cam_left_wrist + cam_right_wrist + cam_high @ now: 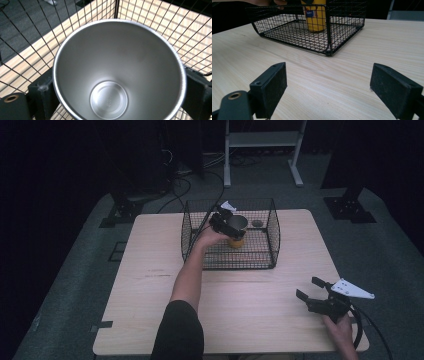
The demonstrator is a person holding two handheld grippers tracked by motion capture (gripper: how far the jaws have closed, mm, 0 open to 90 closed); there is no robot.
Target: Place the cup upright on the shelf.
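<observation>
The left gripper (227, 223) reached into the black wire-mesh basket (272, 227) at the far middle of the pale wooden table (250, 300). Its jaws were clamped on opposite sides of a yellow-bodied, steel-lined tumbler (237, 231); the left gripper view looked straight down into the tumbler's bright, empty metal interior (117, 72). From the right gripper view the yellow tumbler body (317, 17) appeared to stand on or just above the basket floor; contact could not be confirmed.

The right gripper (312, 295) rested near the table's right front edge, well apart from the basket, jaws spread wide with nothing between them.

Likely faults from this position: the smooth, tapering wall could slip between the pads if the grip loosened, tipping the tumbler. A lift that drifted sideways could catch the tumbler or the gripper on the basket's upright mesh walls and drag the basket across the table.

A small dark round object (257, 223) lay on the basket floor just beside the tumbler, possibly obstructing any sideways move.
</observation>
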